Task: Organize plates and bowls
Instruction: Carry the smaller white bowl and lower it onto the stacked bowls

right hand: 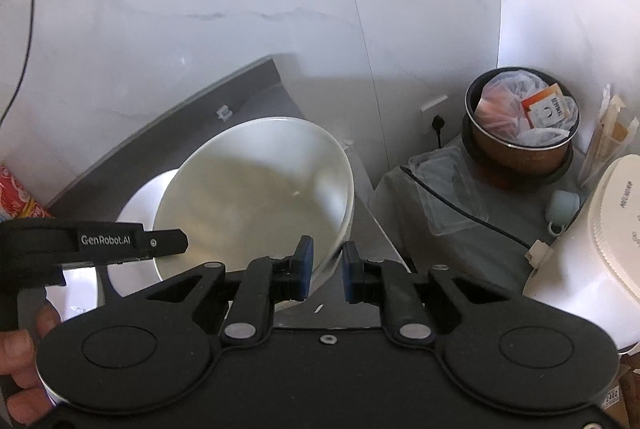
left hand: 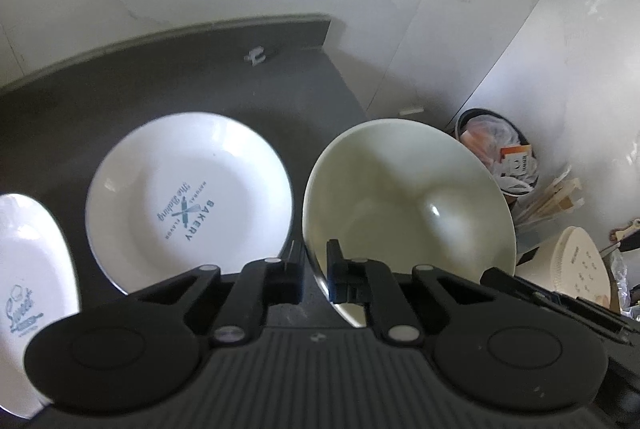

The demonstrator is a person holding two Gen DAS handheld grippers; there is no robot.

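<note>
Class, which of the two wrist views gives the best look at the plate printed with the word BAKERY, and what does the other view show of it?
The left wrist view. There the BAKERY plate lies almost fully in sight on the dark counter, print readable, beside the cream bowl. In the right wrist view only a white sliver, probably that plate, shows behind the bowl, with no print visible.

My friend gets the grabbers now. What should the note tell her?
Left gripper: pinching the near rim of the cream bowl, tilted above the dark counter.
Right gripper: straddling the same bowl's rim, grip unclear.
Bakery plate lies flat on the counter, left of the bowl; a second printed plate sits further left.
Done: bowl picked up.
Left: set the bowl down, then gather the plates.
</note>
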